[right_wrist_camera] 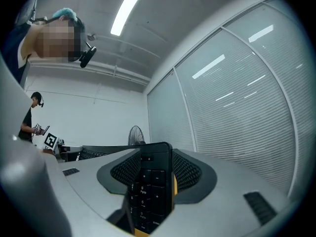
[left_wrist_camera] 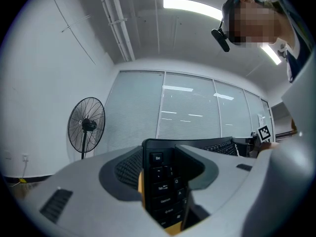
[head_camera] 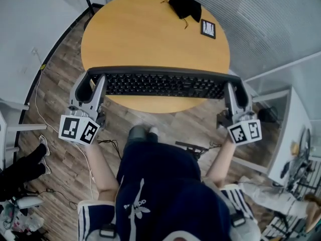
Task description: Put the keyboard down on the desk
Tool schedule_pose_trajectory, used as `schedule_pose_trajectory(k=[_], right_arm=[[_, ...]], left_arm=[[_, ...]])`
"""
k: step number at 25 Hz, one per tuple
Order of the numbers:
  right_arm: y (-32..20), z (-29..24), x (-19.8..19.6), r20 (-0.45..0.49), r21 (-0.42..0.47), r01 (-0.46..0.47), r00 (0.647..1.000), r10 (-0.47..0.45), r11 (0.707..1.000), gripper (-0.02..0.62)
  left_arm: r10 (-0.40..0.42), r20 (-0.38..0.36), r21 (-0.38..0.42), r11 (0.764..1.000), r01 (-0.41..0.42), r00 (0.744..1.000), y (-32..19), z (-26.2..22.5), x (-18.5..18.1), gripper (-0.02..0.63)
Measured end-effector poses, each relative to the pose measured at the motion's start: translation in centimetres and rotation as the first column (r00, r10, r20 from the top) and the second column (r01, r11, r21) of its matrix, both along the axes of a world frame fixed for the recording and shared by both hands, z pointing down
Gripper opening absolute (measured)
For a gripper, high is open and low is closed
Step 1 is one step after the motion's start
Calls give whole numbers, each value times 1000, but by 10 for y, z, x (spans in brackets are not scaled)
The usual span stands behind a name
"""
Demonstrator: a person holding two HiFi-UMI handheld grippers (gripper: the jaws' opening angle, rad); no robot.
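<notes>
Subject item: one keyboard [head_camera: 165, 84], black, full-size, long and slim with a raised dark rear edge. Keys are dark with pale legends. The left gripper view shows the Esc corner of the keyboard [left_wrist_camera: 165, 191]; the right gripper view shows the number-pad end [right_wrist_camera: 148, 191], with 9, 6 and a plus key legible.

Position: the keyboard lies crosswise in front of the person, keys up, over the near edge of the round, wood-coloured tabletop [head_camera: 145, 34]. Its two ends reach past the tabletop's curve. Whether its underside touches the tabletop cannot be determined from any view.

Claws, count two. The left claw [head_camera: 97, 84] is clamped on the keyboard's left end; its own view shows the left claw [left_wrist_camera: 163, 181] with both jaws pressed against the keyboard's faces. The right claw [head_camera: 233, 92] is clamped on the right end; its own view likewise shows the right claw [right_wrist_camera: 153, 177] with jaws closed tight on the keyboard. Each claw carries one marker cube.

Other items on the tabletop, count two, both at the far side and well apart from the keyboard: one black cloth item [head_camera: 184, 6] with a cord, and just beside it one small dark-framed card [head_camera: 208, 28].

Surroundings: one standing fan [left_wrist_camera: 86, 125] near the wall, on a wood-plank floor [head_camera: 60, 84]
</notes>
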State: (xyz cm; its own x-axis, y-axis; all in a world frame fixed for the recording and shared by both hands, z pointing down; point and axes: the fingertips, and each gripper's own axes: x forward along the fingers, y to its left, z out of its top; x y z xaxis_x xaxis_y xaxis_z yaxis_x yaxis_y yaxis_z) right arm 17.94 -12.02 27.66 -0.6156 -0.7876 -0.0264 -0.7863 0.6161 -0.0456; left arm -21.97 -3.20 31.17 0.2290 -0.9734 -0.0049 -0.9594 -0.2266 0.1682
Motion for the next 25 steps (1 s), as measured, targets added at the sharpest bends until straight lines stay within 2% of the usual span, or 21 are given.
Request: schedule_pose_trajectory(k=[11,17,22,25], right_arm=[[-2,11,-2,11,-35,-20,1000,20,999,184],[33,5,23,21,-36,-5,1000,6,999,184],[9,0,11,27,-36,-13,1000,14,999,184],[16,-6,6,26,-27,-16,1000,17,1000,184]], left_arm=[[10,12,-16,1000,-10,1000,-10,3,-5,198],[-13,23,-22,1000,13,1000,33,-7,20,198],[-1,23,-21,1000,2,1000,6,-11,8,198],[0,20,-15,1000,1,1000,11,-16,3,198]])
